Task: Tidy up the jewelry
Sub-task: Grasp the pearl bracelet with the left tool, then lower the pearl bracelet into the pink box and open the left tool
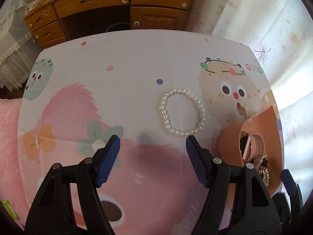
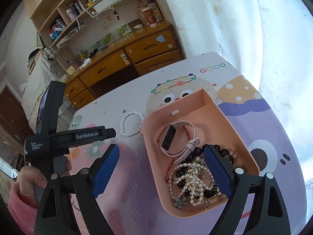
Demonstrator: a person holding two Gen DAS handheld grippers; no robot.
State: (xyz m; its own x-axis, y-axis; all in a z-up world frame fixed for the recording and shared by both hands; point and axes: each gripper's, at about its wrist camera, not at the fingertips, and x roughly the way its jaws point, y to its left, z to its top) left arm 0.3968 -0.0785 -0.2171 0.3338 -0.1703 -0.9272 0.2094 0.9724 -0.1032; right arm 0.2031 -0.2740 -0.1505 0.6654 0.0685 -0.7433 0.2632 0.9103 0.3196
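A white pearl bracelet [image 1: 182,112] lies flat on the cartoon-print tablecloth, just beyond my left gripper [image 1: 152,143], which is open and empty. The bracelet also shows in the right wrist view [image 2: 131,123], left of a pink jewelry box [image 2: 242,143]. The box holds a smartwatch [image 2: 172,137], dark bead bracelets [image 2: 197,150] and tangled pearl strands [image 2: 193,182]. My right gripper [image 2: 162,152] is open and empty above the box's near left part. The box appears at the right edge of the left wrist view [image 1: 230,139].
The table [image 1: 117,58] ends at its far edge before a wooden desk with drawers [image 1: 109,5]. A pale curtain [image 2: 254,29] hangs to the right. The left gripper's body and the hand holding it [image 2: 58,137] sit left of the box.
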